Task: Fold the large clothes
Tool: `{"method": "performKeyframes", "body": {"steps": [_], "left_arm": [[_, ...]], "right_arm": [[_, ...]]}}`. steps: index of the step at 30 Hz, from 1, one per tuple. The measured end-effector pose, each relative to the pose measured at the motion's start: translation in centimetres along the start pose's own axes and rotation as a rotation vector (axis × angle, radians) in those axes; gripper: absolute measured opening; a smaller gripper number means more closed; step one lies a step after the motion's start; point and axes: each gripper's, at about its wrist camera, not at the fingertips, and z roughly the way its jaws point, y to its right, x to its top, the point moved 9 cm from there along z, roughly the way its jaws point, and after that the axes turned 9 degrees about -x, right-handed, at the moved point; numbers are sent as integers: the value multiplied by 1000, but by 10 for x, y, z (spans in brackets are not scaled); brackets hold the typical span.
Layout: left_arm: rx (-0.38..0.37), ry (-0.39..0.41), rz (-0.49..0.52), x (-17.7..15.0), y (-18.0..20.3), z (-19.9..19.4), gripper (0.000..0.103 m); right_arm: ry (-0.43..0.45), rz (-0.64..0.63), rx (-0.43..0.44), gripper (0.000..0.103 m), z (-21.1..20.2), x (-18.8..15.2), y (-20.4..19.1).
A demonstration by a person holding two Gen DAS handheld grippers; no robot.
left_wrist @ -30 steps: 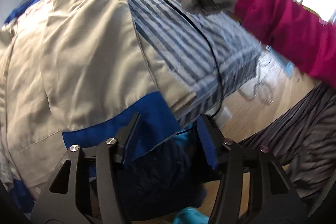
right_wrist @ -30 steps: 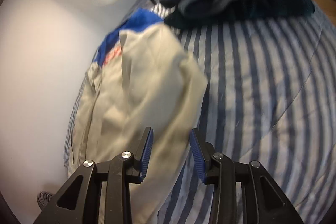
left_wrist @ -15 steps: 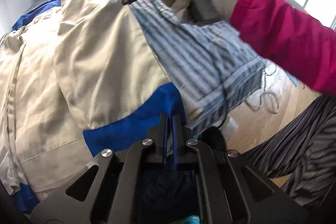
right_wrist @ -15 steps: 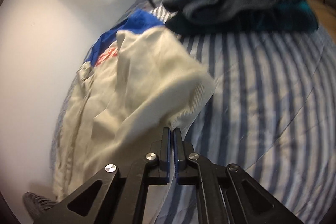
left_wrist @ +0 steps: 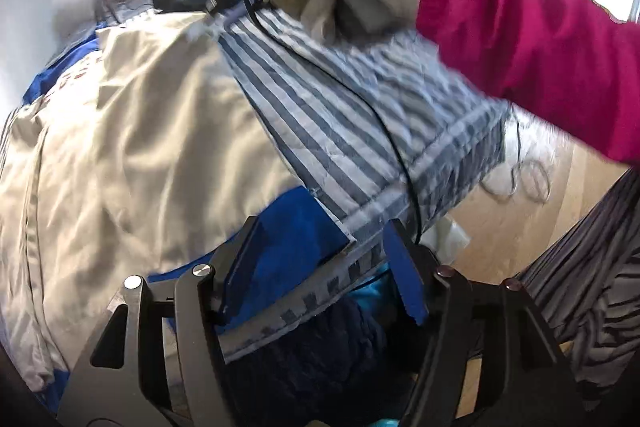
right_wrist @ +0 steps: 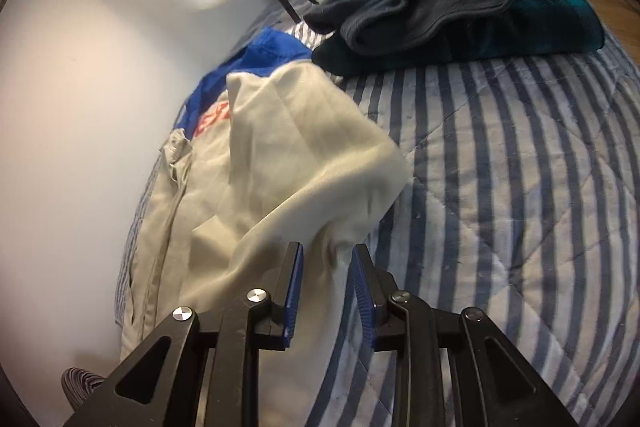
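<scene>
The beige-and-blue jacket [right_wrist: 256, 187] lies lengthwise along the bed's [right_wrist: 500, 207] left side. The right gripper [right_wrist: 326, 291] straddles its near folded edge, the left gripper [left_wrist: 320, 259] its blue hem; both jaws are opening, gripping nothing.

free: striped quilt [right_wrist: 500, 187] right of jacket [right_wrist: 280, 155] | blocked: folded clothes pile [right_wrist: 460, 15] beyond

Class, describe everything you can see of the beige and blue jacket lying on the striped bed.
The beige jacket with blue panels looks like thin, creased woven cloth with red lettering near its blue top. It lies partly folded on the blue-and-white striped quilt beside a white wall. Its blue hem sits between the opening left gripper; beige cloth sits between the opening right gripper.
</scene>
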Motion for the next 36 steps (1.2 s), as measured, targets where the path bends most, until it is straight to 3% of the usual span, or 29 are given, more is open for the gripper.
{"method": "performKeyframes", "body": {"steps": [3,7,9,10,12,14,17,23,25,27,28,33,35,36], "left_arm": [[48,-81,46,-7,-3,26,64],[110,-70,150,-11,-2,33,64],[109,-47,126,-9,-10,30,43],[82,-38,90,-8,-14,27,40],[-21,-23,-34,-4,-26,17,16],[-83,-17,-116,-1,-33,10,9],[-146,32,-198,2,-37,-12,7],[-176,66,-256,4,-44,-24,5],[-185,86,-279,5,-47,-30,5],[-186,105,-285,8,-48,-36,5],[-187,113,-288,7,-47,-38,5],[-205,173,-321,10,-50,-57,5],[-217,193,-336,10,-53,-65,5],[-218,199,-339,10,-54,-68,5]], "right_arm": [[14,12,11,31,-10,-1,8],[15,39,21,31,-15,-4,18],[15,54,26,31,-15,-5,22],[14,62,31,31,-15,-5,23],[16,66,33,33,-15,-6,24],[21,72,30,35,-16,-6,25],[19,77,42,40,-15,-8,24],[-36,87,86,45,-1,-21,12],[-49,79,94,61,5,-25,5],[-50,76,97,71,9,-27,1],[-53,84,114,72,13,-28,-3],[-95,135,168,67,33,-36,-15],[-107,159,189,58,43,-38,-23],[-117,166,203,37,46,-39,-28]]}}
